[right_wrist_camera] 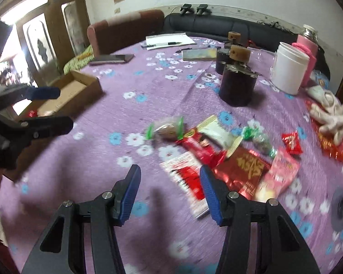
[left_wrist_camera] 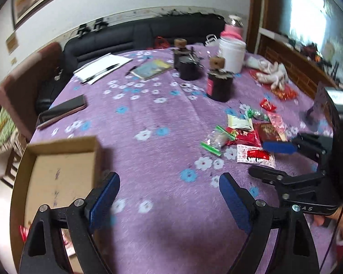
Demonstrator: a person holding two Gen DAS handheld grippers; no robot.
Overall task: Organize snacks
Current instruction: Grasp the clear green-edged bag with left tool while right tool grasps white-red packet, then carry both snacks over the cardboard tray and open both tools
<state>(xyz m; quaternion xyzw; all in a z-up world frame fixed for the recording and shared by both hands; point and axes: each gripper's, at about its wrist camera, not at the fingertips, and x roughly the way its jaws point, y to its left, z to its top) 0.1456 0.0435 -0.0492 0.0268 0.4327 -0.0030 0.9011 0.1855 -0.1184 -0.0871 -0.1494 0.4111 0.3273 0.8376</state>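
Both tongs hang wide and empty over the purple flowered tablecloth.

The left gripper hovers by the cardboard box at the table's left edge. The right gripper is just above the snack packets, heaped toward the right edge, with one blue pad beside the red-and-white packet. Dark jars and a white tub stand farther back.
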